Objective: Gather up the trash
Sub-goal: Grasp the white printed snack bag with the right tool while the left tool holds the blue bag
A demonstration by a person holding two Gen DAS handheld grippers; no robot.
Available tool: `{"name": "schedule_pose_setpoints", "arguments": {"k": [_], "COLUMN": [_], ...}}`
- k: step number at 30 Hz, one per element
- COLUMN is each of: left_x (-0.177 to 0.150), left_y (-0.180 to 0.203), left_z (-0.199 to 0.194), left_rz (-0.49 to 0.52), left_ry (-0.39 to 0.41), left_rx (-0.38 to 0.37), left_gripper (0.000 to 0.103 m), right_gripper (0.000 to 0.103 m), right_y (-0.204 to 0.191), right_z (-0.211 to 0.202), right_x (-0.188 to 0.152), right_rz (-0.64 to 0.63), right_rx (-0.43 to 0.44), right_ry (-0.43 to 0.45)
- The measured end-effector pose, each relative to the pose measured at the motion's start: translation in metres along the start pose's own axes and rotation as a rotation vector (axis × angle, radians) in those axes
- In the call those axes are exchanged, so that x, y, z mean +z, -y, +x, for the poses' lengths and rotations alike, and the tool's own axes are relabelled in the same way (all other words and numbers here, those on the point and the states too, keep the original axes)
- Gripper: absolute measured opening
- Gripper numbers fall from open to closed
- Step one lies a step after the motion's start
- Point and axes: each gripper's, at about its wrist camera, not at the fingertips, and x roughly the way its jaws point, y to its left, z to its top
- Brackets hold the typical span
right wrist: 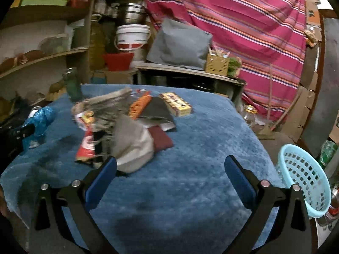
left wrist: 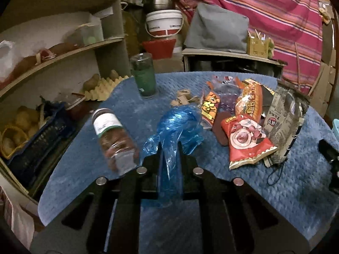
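My left gripper (left wrist: 169, 148) is shut on a crumpled blue plastic bag (left wrist: 178, 124), which bulges out in front of the fingers over the blue table cloth (left wrist: 211, 169). To its right lies a heap of trash: a red snack packet (left wrist: 245, 139), an orange wrapper (left wrist: 250, 97) and a grey printed bag (left wrist: 284, 116). In the right wrist view the same blue plastic bag (right wrist: 40, 116) shows at far left. My right gripper (right wrist: 170, 159) stands open over the blue table cloth (right wrist: 190, 190) with nothing between its fingers. Its left finger is close to a grey wrapper (right wrist: 131, 146).
A clear bottle (left wrist: 112, 135) lies left of the bag, and a green glass jar (left wrist: 144, 76) stands behind it. A light blue basket (right wrist: 305, 177) sits off the table's right edge. A yellow box (right wrist: 175, 103) lies farther back. Cluttered shelves (left wrist: 53, 59) stand at the left.
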Motion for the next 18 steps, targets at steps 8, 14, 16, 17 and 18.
{"name": "schedule_pose_setpoints", "arguments": {"k": [8,14,16,17,18], "left_x": [-0.005,-0.006,-0.006,-0.006,-0.006], "left_y": [-0.01,-0.023,-0.027,-0.029,-0.031], "left_z": [-0.003,0.001,0.003,0.005,0.006], "left_rz": [0.017,-0.001,-0.008,-0.012,-0.015], "left_ry": [0.008,0.001,-0.015,-0.02,-0.024], "left_rx": [0.056,0.075,0.081,0.084,0.087], "left_gripper": [0.009,0.009,0.009,0.009,0.009], "right_gripper": [0.098,0.097,0.09,0.081,0.076], "right_y": [-0.031,-0.047,-0.055,-0.057,-0.062], "right_z": [-0.002,0.007,0.012,0.014,0.018], "right_x": [0.018,0.031,0.037,0.039,0.042], "right_rz": [-0.024,-0.04,-0.05,-0.058,-0.072], "right_rx": [0.027,0.039,0.054,0.054,0.054], "right_ry": [0.026,0.029,0.027,0.025,0.019]}}
